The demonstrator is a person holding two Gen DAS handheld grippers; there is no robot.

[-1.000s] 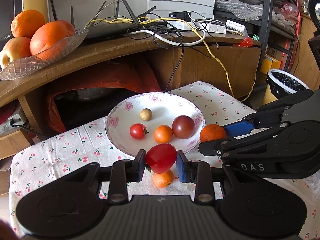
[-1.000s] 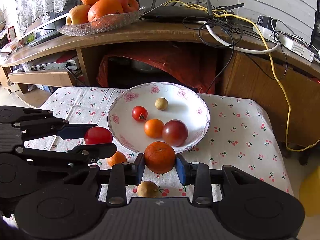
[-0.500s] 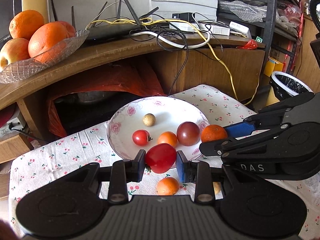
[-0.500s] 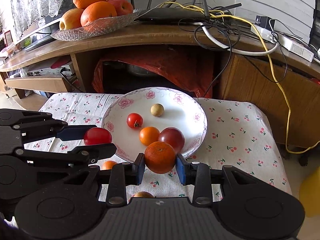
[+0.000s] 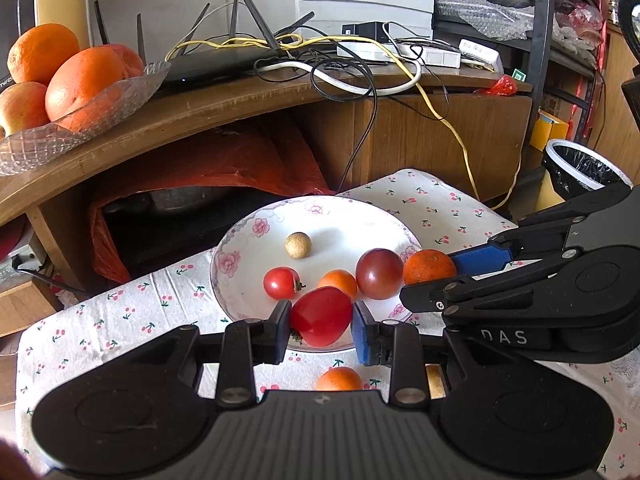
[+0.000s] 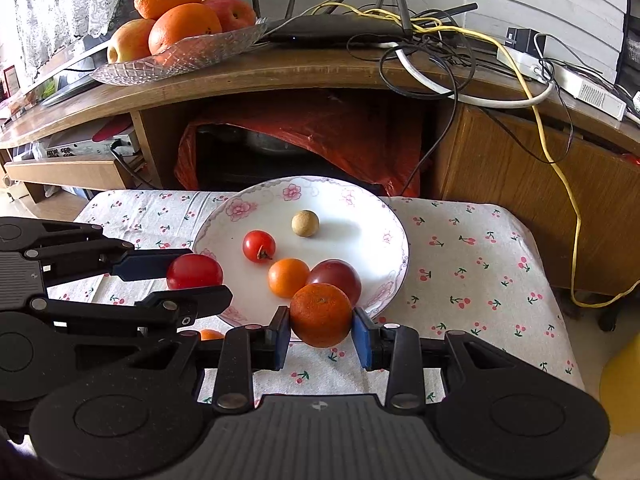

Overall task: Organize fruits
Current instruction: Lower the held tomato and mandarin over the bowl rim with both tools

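Sitting near the far edge of the cloth-covered bench (image 6: 472, 264), the flowered white plate (image 6: 352, 208) holds four pieces: a small tan ball (image 6: 305, 223) toward its far side, a small red tomato (image 6: 259, 245) with its stem, a small orange fruit (image 6: 288, 277), and a dark purple-red tomato (image 6: 335, 278) touching that orange fruit. Behind the bench, a glass dish (image 6: 180, 58) on the curved wooden shelf (image 6: 280, 76) carries oranges and apples. The left gripper (image 5: 321, 317) reaches in level from the plate's left side, and its fingers (image 5: 279, 330) are clamped on a large red tomato (image 5: 321, 315) held over the plate's near-left rim. The right gripper (image 6: 321, 315) comes in level from the near edge of the bench, its fingers (image 6: 362, 336) closed on a mandarin (image 6: 321, 314) that hangs over the plate's near rim, just in front of the dark tomato. Each fruit fills the gap between its pads and sits at the fingertips, the two fruits well apart from one another. One more small orange fruit (image 5: 339, 378) lies on the cloth between the plate and the near edge, partly hidden under the left gripper.
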